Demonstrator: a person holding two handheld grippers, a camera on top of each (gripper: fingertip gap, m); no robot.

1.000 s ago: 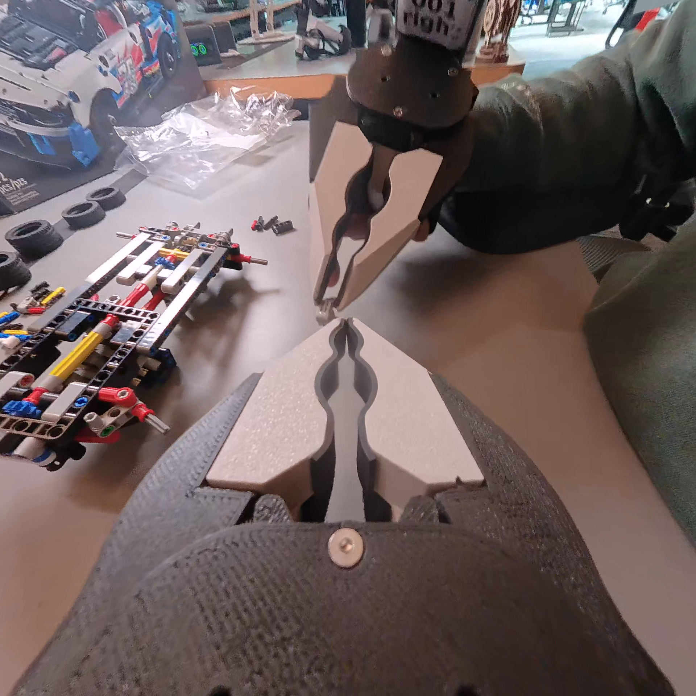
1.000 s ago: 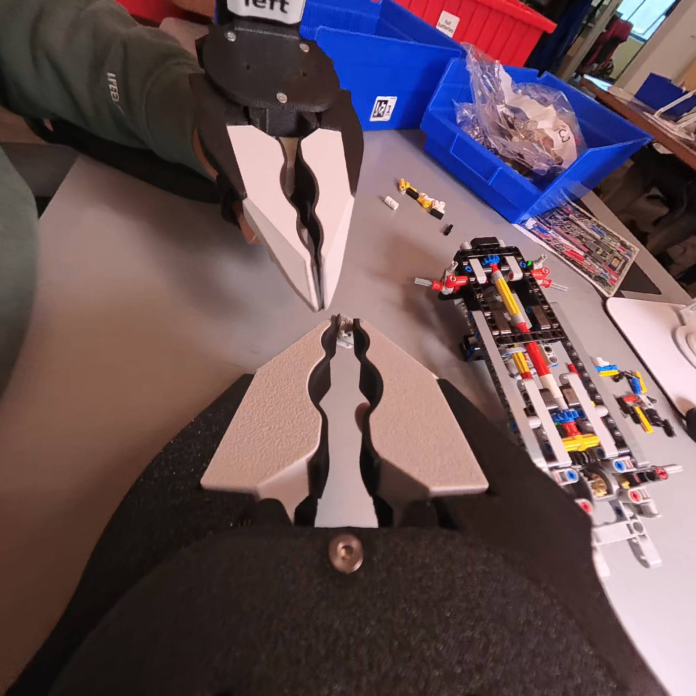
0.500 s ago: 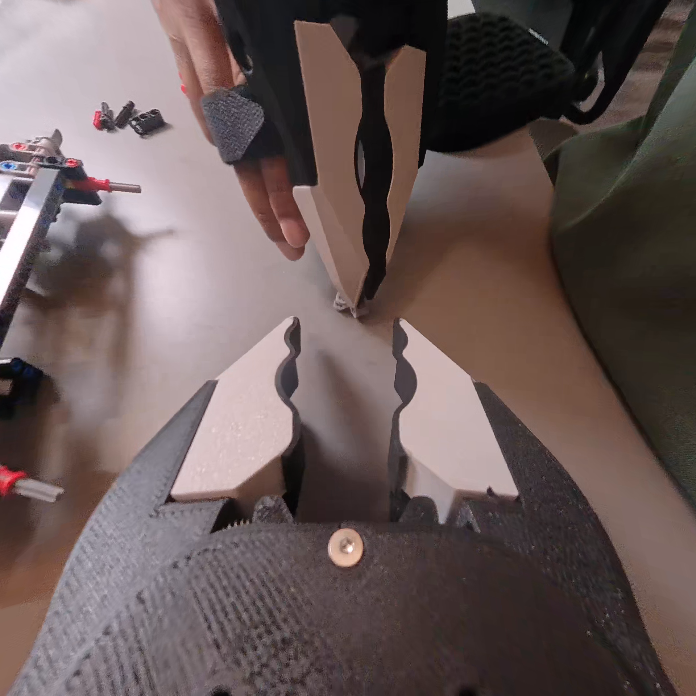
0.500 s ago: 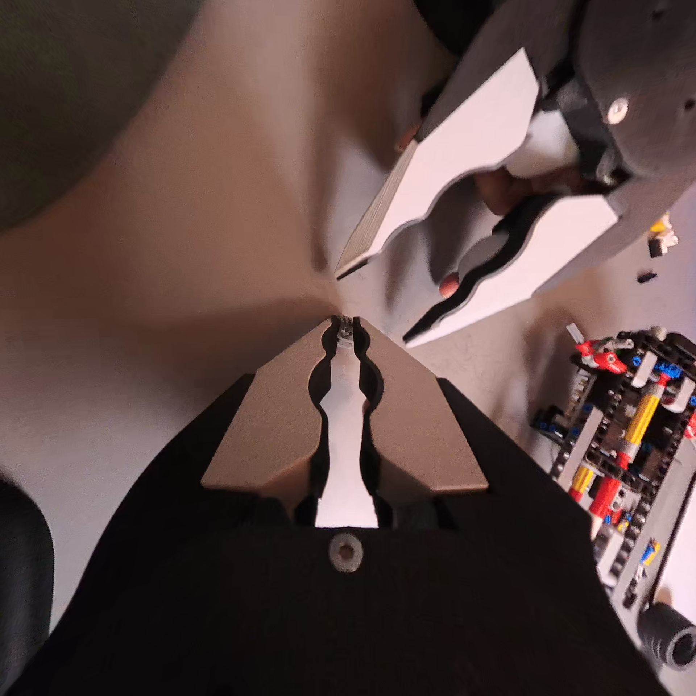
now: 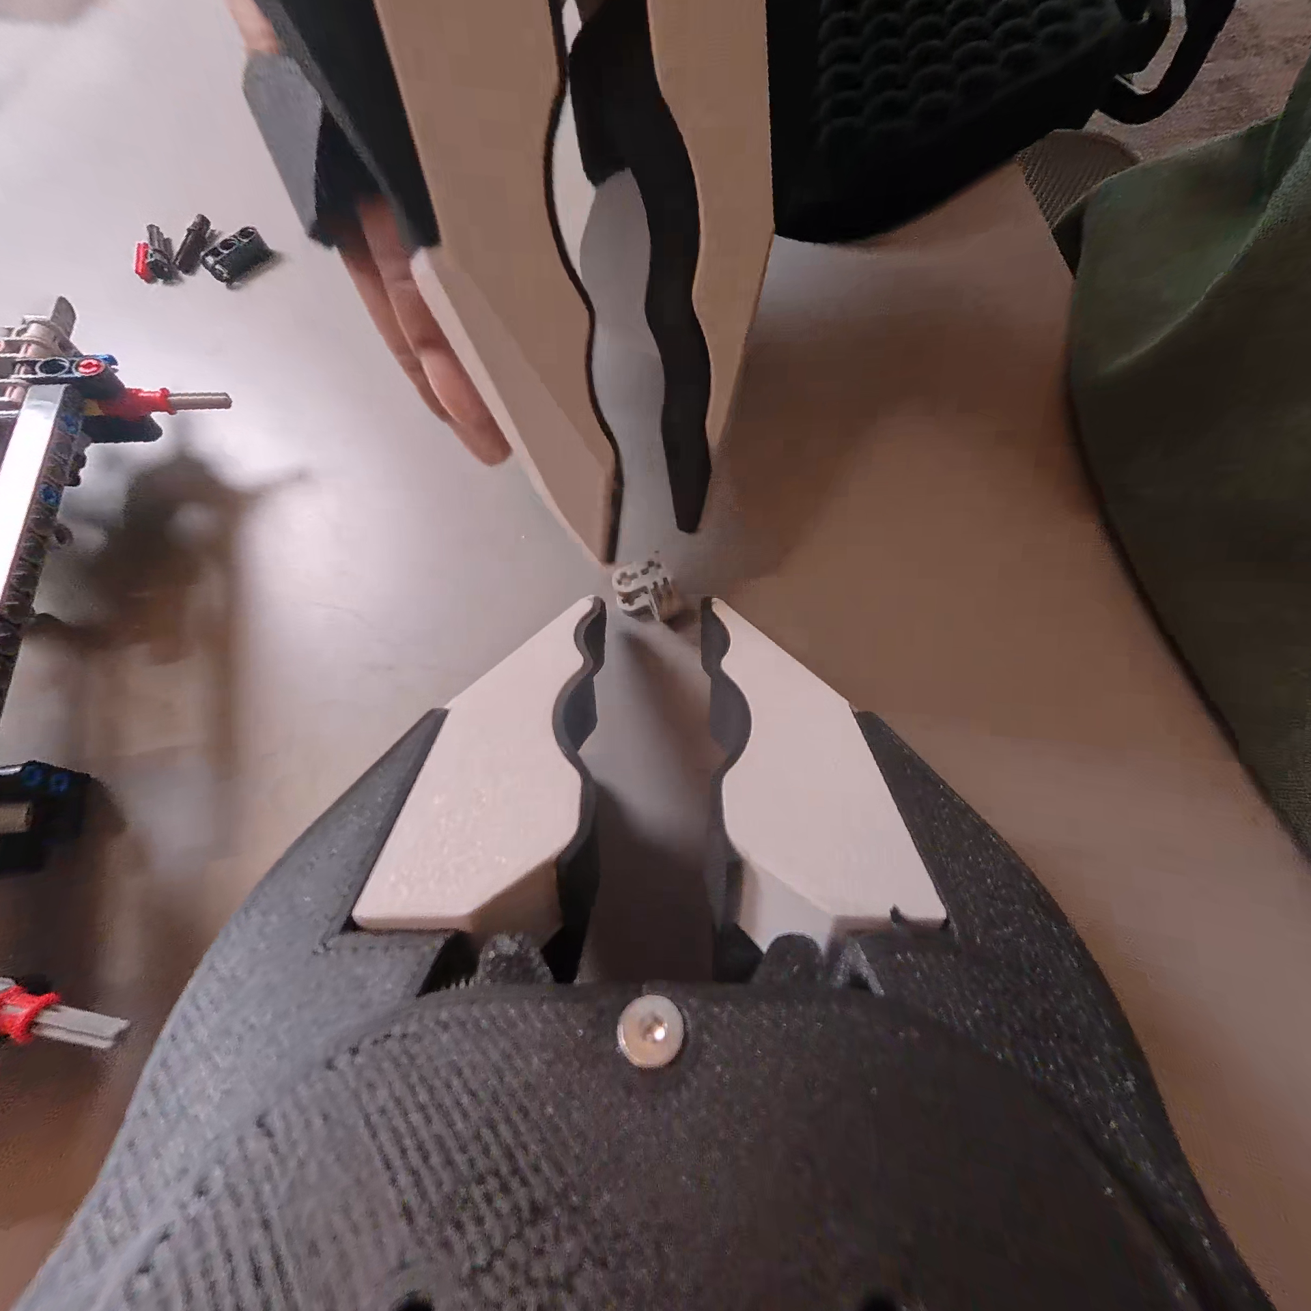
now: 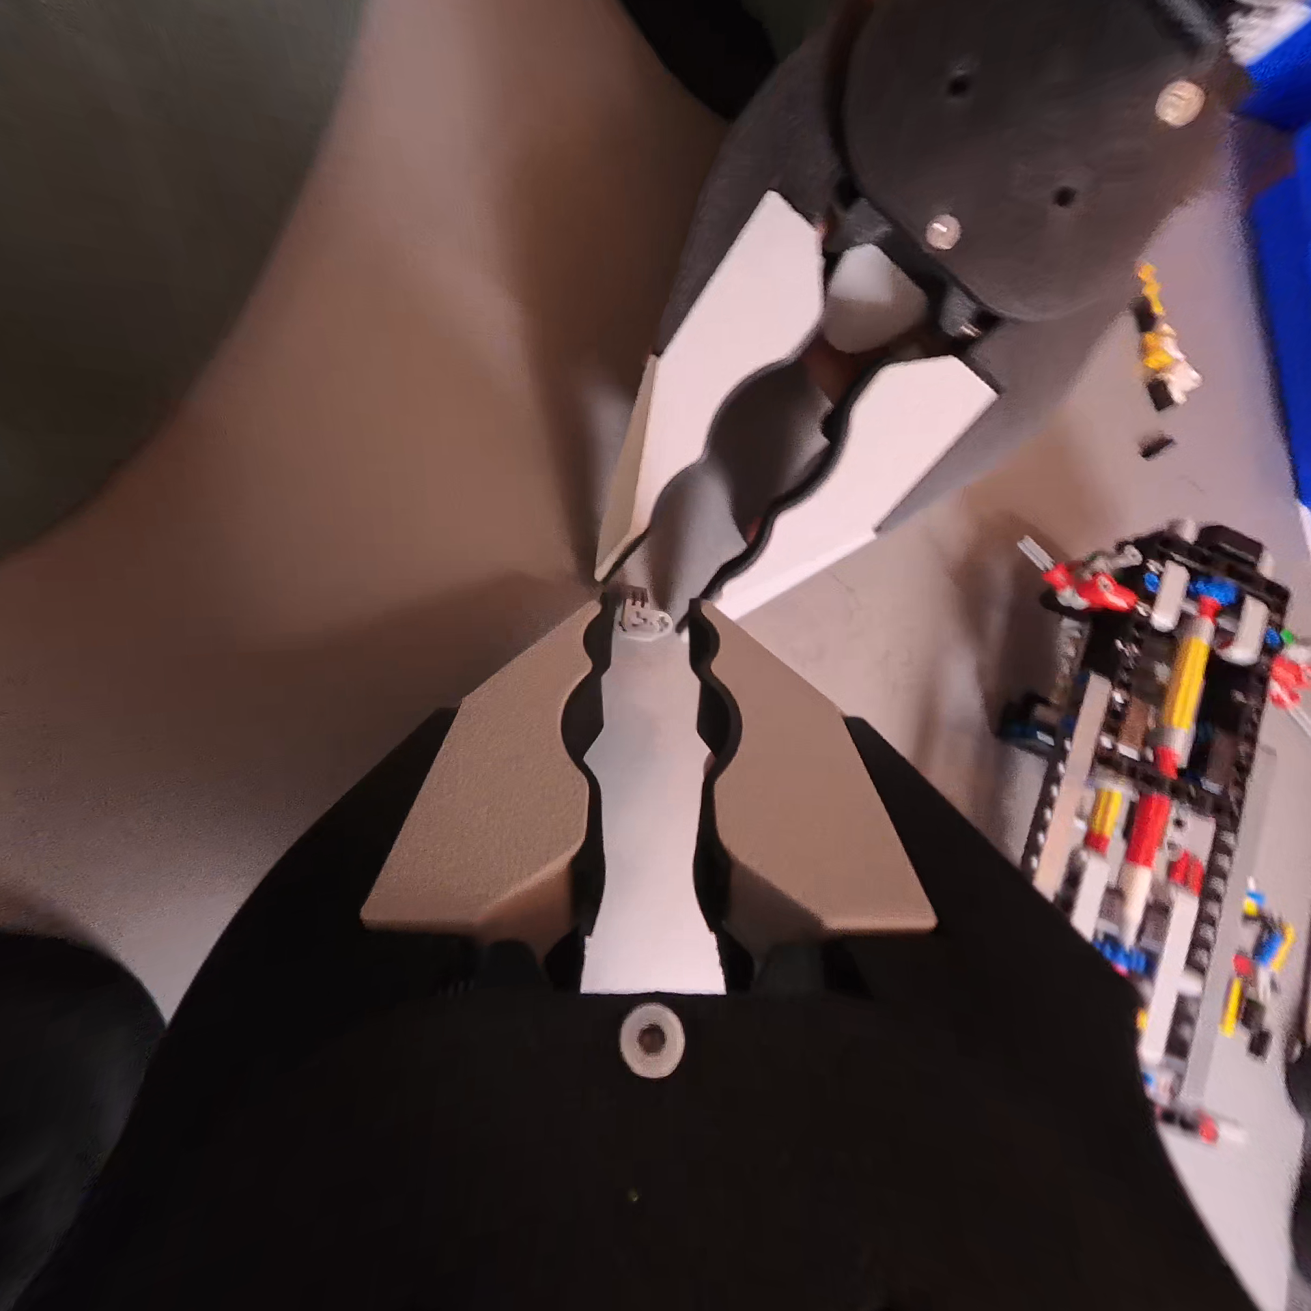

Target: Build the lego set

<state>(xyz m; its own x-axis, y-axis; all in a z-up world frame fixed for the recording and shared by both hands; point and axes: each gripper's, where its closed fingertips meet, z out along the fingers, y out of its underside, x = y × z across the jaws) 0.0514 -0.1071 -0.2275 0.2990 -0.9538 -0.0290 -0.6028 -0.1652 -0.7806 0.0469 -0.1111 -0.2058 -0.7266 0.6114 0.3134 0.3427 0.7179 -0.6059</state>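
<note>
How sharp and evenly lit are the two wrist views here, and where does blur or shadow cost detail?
Left wrist view: the small grey connector is fairly sharp; the chassis at the left edge smears with motion blur and throws a soft dark shadow on the table. Right wrist view: the chassis is blurred, the foreground mount is nearly black, and shade browns the left of the table.

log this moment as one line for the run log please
stage: part handover on table | left gripper: open | right gripper: open | small grey connector: lying between both tips, ungripped | chassis: aside, untouched
</note>
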